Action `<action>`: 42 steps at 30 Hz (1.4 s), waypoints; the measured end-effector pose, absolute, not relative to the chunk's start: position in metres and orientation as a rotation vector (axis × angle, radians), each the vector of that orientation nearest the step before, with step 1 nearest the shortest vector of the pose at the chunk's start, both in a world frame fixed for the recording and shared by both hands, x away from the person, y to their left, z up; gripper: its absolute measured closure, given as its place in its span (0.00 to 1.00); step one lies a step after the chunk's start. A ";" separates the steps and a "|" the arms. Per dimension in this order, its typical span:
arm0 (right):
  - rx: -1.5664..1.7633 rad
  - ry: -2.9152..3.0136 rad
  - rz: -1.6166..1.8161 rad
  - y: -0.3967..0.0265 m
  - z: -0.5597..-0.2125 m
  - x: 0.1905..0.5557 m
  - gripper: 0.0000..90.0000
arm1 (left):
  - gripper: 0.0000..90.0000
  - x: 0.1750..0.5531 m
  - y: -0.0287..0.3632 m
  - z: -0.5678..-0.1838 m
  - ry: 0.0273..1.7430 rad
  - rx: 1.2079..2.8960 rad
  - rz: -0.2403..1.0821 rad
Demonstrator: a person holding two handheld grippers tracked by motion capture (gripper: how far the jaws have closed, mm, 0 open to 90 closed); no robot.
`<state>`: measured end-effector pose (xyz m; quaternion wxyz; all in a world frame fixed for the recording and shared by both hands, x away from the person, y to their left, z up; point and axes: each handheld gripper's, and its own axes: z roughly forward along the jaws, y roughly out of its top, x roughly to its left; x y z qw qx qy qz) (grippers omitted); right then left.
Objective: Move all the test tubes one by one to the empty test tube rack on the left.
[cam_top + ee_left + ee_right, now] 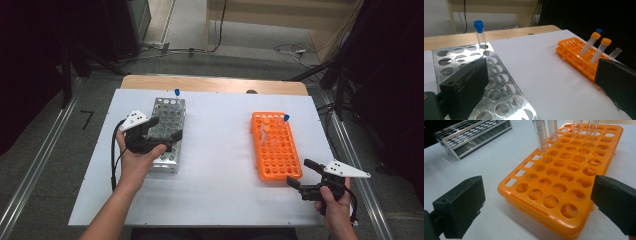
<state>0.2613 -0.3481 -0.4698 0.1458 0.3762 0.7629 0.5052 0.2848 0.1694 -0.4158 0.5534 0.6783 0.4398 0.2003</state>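
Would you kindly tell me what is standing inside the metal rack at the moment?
The metal rack holds one blue-capped tube in a far corner hole; the other visible holes are empty. The left gripper's fingers cover several near holes.

Orange, silver, white and black on the desk

The plastic rack (276, 148) is bright orange with a regular grid of round holes; the metal rack (167, 131) is shiny silver, perforated in the same dotted pattern. The desk (220, 150) is white with a pale wood edge at the far side. The tube (481, 35) in the metal rack is clear with a blue cap; 2 tubes (596, 48) in the orange rack have orange caps. The left hand-held gripper (159, 131) and right hand-held gripper (303, 174) are black, each with a pale grey plate.
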 end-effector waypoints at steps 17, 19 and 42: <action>1.122 2.183 1.452 -0.348 -0.468 0.268 0.00 | 0.00 0.227 0.174 -0.431 1.018 1.588 0.494; 1.130 2.177 1.450 -0.348 -0.467 0.269 0.00 | 0.00 0.223 0.175 -0.434 1.018 1.586 0.492; 1.173 2.148 1.444 -0.353 -0.444 0.305 0.01 | 0.00 0.210 0.176 -0.446 1.014 1.601 0.476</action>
